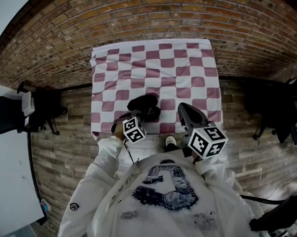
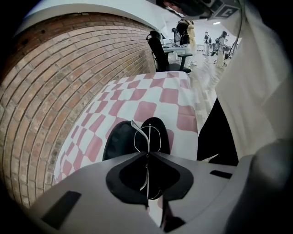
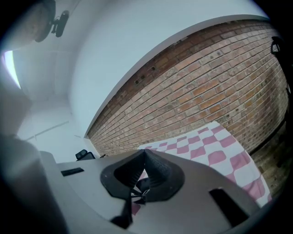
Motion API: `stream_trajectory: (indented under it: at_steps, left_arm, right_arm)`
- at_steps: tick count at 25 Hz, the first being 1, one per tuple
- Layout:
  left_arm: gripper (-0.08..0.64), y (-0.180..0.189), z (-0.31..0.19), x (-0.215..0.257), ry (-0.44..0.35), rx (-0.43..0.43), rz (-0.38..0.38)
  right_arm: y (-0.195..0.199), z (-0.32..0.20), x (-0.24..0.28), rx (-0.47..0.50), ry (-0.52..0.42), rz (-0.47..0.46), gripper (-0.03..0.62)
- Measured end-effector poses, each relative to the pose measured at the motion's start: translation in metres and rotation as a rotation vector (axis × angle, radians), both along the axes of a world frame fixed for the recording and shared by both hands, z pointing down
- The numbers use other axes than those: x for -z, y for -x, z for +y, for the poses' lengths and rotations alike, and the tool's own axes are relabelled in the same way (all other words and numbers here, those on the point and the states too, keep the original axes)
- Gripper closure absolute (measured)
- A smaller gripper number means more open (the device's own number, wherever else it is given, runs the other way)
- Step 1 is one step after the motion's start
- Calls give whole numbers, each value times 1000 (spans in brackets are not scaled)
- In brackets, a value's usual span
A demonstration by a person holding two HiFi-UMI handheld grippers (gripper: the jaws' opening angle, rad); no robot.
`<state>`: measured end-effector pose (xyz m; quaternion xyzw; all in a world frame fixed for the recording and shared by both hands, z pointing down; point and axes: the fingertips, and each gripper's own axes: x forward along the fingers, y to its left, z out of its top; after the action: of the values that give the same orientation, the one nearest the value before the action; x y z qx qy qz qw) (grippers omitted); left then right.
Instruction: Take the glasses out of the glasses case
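Left gripper view
- Case: the glasses case (image 2: 118, 139) lies open on the cloth as two dark, smooth, rounded oval shells side by side; nothing shows inside the left shell.
- Glasses: the glasses (image 2: 143, 135) are thin pale wire with rounded rims, standing edge-on over the case. Whether they still touch it cannot be told.
- Left gripper: the left gripper (image 2: 147, 155) has its grey jaws pinched together on the wire frame.
- Cloth: the tablecloth (image 2: 146, 109) is soft, in pink and white checks.
- Wall: the brick wall (image 2: 68, 82) is rough and reddish-brown.

Right gripper view
- Right gripper: the right gripper (image 3: 145, 153) has its ribbed black pads tip to tip, with nothing between them, aimed across the cloth at the wall.

Head view
- Layout: the case sits near the cloth's front edge; the left gripper is over it and the right gripper just beside it.
- Person: a sleeve (image 1: 105, 160) in white fabric.
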<state>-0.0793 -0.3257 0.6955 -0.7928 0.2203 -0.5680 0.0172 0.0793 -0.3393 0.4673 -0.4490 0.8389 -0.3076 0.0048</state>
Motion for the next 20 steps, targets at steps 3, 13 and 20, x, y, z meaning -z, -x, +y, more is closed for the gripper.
stream_trajectory:
  at_steps: [3, 13, 20]
  left_arm:
    - [528, 5, 2, 15, -39, 20, 19]
    - [529, 23, 43, 69, -136, 141, 163]
    - [529, 42, 95, 99, -172, 212, 252]
  right_arm:
    - [8, 12, 4, -4, -8, -1, 578]
    - [36, 77, 9, -23, -15, 12, 578]
    - [49, 138, 10, -53, -23, 26, 578]
